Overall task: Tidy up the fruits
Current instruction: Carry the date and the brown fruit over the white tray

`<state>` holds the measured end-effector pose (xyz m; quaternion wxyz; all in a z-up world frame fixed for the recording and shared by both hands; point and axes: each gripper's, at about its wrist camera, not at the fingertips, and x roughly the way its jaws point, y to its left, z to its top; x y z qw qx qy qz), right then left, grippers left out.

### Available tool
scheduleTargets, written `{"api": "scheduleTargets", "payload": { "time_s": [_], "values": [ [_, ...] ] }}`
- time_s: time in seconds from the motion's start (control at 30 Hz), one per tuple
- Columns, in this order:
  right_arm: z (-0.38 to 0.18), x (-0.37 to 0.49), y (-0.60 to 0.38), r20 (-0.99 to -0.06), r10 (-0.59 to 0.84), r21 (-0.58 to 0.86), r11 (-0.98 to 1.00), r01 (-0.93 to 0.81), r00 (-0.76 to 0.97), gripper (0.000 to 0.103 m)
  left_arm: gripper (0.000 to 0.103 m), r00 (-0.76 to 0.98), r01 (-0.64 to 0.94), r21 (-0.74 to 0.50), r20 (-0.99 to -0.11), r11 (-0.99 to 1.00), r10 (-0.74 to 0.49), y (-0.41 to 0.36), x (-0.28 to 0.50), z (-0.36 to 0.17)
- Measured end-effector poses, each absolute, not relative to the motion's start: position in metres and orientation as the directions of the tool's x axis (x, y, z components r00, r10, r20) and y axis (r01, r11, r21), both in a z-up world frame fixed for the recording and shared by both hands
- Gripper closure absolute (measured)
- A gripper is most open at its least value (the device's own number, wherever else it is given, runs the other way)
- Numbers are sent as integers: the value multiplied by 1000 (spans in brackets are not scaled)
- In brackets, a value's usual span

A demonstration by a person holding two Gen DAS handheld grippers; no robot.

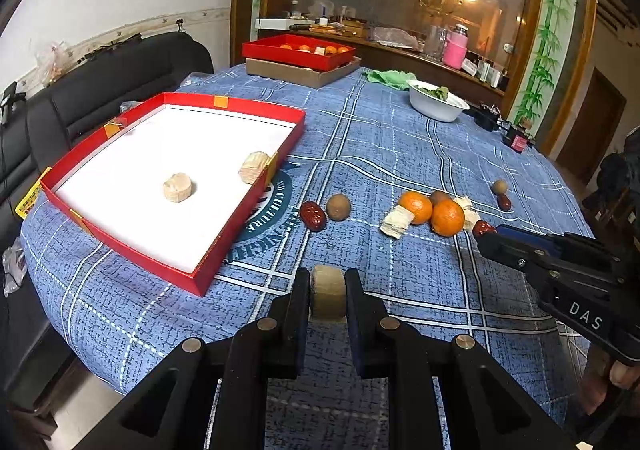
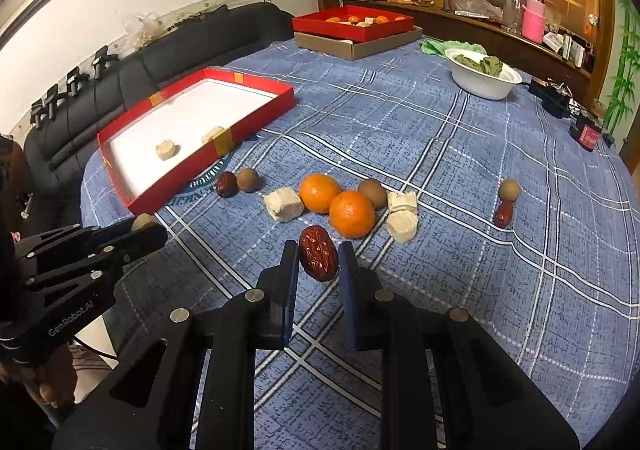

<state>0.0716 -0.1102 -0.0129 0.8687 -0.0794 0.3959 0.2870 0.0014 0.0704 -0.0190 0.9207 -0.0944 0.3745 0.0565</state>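
Fruits: loose on the blue checked worktop (image 2: 460,153) lie two oranges (image 2: 352,213), brown round fruits (image 2: 248,179), red dates (image 2: 226,184) and pale blocks (image 2: 283,203); a further brown fruit and date lie apart to the right.
Left hold: my left hand-held gripper (image 1: 328,292) is clamped on a tan, round-edged piece (image 1: 328,292), lifted clear of the cloth.
Right hold: my right hand-held gripper (image 2: 319,258) is closed on a wrinkled red date (image 2: 319,258), just in front of the nearer orange.
Destination, as I judge it: the red tray (image 1: 256,201) with the white floor, left of the pile; two pale blocks (image 1: 177,187) already sit in it.
Doing it well: I should carry each piece over the near red wall before I let go, lower it close to the floor so it does not roll, and set like beside like. I should bring one hand in at a time so the two tools do not clash.
Writing: "DAS" shows on the right tool in the left view; "GenRobot.AI" on the left tool in the right view; the cloth's round emblem reads partly "CULTURE".
Beyond: a second red tray (image 2: 352,25) with oranges on a brown box, and a white bowl (image 2: 482,79) of leaves.
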Motion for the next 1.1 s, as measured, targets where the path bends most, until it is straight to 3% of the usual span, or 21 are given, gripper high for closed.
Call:
{"api": "scheduleTargets", "payload": {
  "time_s": [1.1],
  "values": [
    [-7, 62, -121, -679, 524, 203, 807, -555, 514, 84, 87, 734, -107, -149, -679, 983, -23, 53, 7, -5]
  ]
}}
